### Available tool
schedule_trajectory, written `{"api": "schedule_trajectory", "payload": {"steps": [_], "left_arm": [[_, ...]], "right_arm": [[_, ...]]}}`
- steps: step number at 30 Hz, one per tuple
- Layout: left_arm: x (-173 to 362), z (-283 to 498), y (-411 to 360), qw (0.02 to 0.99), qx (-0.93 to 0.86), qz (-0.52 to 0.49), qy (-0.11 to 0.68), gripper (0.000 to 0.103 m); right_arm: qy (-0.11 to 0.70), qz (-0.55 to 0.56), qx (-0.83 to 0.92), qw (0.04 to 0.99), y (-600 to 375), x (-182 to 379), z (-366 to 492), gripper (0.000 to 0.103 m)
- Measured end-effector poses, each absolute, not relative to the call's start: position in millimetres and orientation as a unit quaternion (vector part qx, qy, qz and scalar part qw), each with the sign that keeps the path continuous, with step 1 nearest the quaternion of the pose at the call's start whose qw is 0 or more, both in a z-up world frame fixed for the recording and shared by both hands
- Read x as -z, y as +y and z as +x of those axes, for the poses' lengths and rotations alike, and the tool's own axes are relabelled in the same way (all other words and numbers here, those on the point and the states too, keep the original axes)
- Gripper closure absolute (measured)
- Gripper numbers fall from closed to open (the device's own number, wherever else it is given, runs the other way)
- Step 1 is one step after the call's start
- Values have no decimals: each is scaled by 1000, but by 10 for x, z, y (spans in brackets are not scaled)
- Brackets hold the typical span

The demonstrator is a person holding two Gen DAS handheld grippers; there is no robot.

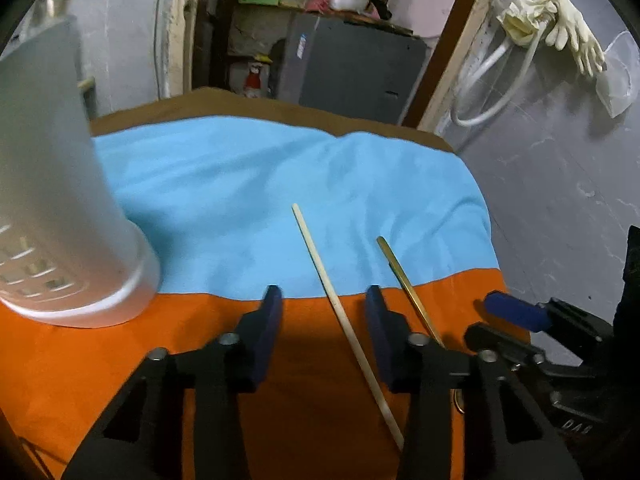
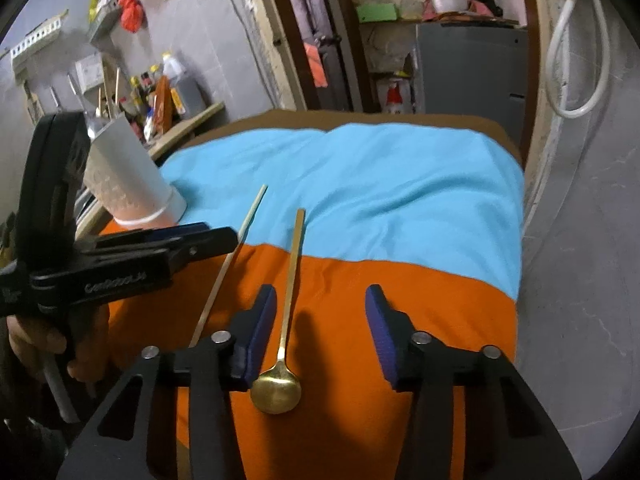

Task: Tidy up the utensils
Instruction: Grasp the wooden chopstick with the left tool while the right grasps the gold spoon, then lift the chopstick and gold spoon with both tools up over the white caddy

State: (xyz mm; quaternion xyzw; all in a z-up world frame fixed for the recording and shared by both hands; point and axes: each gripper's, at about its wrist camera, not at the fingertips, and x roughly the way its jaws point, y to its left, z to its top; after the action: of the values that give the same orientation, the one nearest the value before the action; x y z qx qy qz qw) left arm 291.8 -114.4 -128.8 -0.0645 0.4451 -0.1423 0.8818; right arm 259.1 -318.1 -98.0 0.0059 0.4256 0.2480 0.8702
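Observation:
A pale wooden chopstick lies on the orange and blue cloth between the open jaws of my left gripper, which hovers just above it. The chopstick also shows in the right wrist view. A gold long-handled spoon lies next to it, bowl toward me, just inside the left finger of my open, empty right gripper. Its handle shows in the left wrist view. A white perforated utensil holder stands at the left, also seen in the right wrist view; it holds a few utensils.
The cloth-covered table ends at a brown edge at the far side and a grey wall on the right. The left gripper body fills the left of the right wrist view. A shelf with bottles is beyond the holder.

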Motion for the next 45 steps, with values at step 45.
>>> {"api": "schedule_trajectory", "payload": {"steps": [45], "left_arm": [[1343, 2887, -1088, 845, 106, -19, 524, 101]], "right_arm": [[493, -62, -194, 846, -2528, 1092, 3048, 99]]}}
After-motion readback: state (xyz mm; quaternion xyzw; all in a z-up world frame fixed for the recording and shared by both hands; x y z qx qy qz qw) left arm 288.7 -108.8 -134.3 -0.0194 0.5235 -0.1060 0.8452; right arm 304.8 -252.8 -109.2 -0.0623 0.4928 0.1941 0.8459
